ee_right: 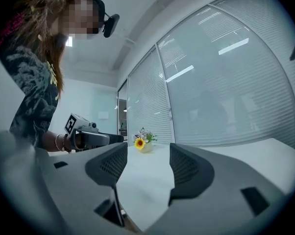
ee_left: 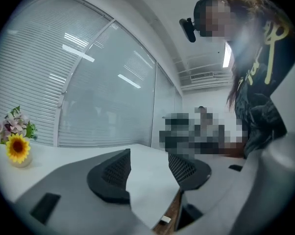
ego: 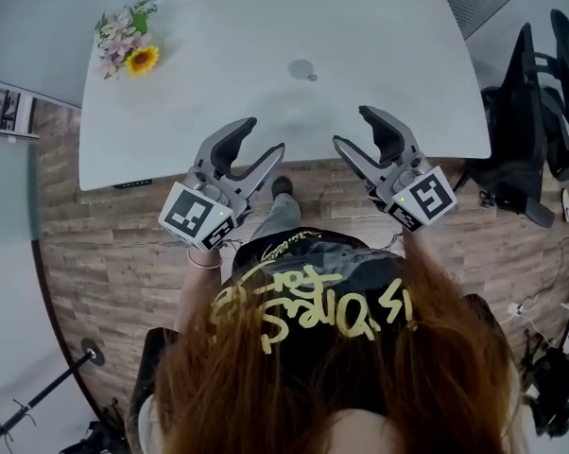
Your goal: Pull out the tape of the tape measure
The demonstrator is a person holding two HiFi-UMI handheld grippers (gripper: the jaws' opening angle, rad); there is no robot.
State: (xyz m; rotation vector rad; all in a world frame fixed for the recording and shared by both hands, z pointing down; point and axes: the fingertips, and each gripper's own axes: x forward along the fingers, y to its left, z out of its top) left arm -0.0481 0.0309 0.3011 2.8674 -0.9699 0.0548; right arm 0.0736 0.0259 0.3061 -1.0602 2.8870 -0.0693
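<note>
A small round grey thing (ego: 301,68), likely the tape measure, lies on the white table (ego: 190,93) toward its far middle; neither gripper view shows it. In the head view my left gripper (ego: 264,135) hangs at the table's near edge, open and empty. My right gripper (ego: 353,127) is level with it to the right, also open with nothing between its jaws. The left gripper view shows the left gripper (ee_left: 150,164) wide apart over the table corner. In the right gripper view the right gripper (ee_right: 147,161) frames bare tabletop, and my left gripper (ee_right: 86,137) shows at the left.
A small vase of flowers with a sunflower (ego: 124,43) (ee_left: 15,142) (ee_right: 143,143) stands at the table's far left corner. Black office chairs (ego: 530,130) stand right of the table. Wood floor (ego: 105,253) lies under me, with a tripod foot (ego: 91,353) at lower left. Glass walls with blinds (ee_right: 221,82) surround the room.
</note>
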